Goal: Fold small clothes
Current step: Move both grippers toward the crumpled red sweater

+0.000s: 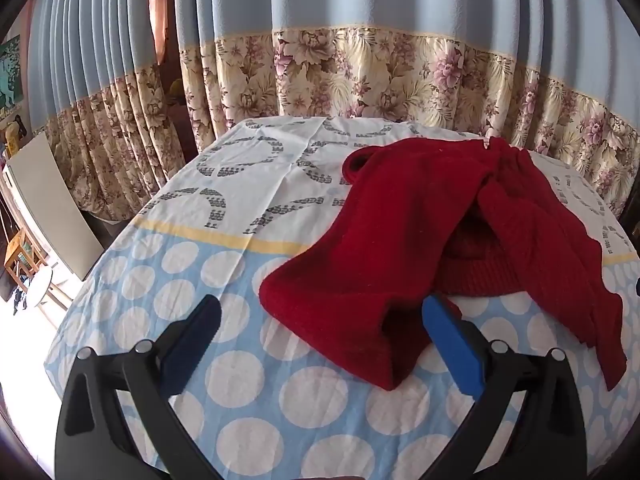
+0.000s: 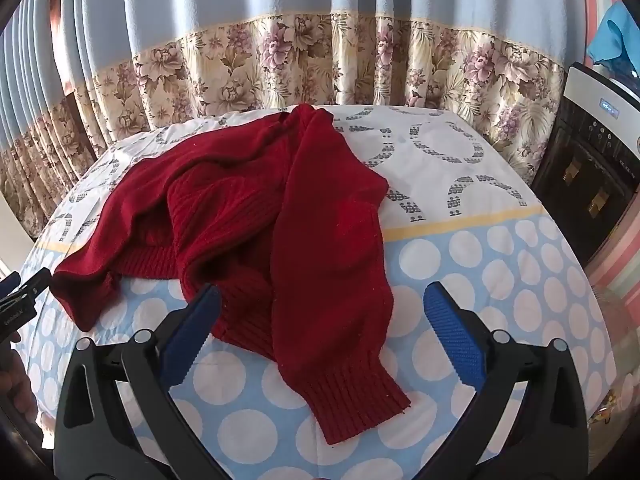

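Sweater on tablecloth

We see one dark red knitted sweater lying crumpled and unfolded on the bench, sleeves sprawled outward, one ribbed cuff stretched toward us.

Free cloth at 7–9 o'clock of red sweater: bare polka-dot area, open approach for left gripper, jaws wide, nothing between pads. Sleeve end just beside its right pad. Right gripper, jaws wide, hangs over sleeve cuff; bare cloth at 3–5 o'clock. Curtain blocks 12 o'clock, right behind far edge. Dark appliance at 2 o'clock, probably clear of edge. Left gripper tip shows at 9 o'clock.
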`<state>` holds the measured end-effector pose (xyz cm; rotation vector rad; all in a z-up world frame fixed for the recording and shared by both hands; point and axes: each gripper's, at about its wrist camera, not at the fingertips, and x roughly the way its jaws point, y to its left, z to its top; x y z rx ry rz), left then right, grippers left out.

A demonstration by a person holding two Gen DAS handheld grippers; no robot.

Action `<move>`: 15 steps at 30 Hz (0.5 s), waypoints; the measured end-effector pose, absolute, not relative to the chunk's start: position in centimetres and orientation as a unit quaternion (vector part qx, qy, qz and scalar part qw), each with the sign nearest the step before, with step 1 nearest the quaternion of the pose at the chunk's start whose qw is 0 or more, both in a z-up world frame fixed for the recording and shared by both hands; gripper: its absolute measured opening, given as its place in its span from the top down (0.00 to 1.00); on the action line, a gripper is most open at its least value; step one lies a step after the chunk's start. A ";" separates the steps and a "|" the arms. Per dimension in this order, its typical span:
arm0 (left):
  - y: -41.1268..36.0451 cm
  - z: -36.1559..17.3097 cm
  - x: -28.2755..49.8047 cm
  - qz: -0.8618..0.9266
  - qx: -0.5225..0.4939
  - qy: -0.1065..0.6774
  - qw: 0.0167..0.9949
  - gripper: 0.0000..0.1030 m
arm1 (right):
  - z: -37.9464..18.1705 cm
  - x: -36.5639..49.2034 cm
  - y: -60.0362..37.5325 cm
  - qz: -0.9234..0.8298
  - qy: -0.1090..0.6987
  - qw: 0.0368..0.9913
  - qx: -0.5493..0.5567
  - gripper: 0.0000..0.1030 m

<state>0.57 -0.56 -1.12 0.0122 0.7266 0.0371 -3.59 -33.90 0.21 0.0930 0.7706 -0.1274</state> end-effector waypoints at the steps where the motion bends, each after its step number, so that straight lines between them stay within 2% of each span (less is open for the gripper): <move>1: -0.6 -1.1 0.6 0.018 0.006 0.356 0.934 0.02 | 0.3 -3.5 -34.1 -0.060 0.376 0.924 0.045 0.03; 15: -1.0 -0.6 0.2 0.017 0.010 0.350 0.937 0.02 | 0.6 -3.9 -33.8 -0.058 0.372 0.926 0.041 0.03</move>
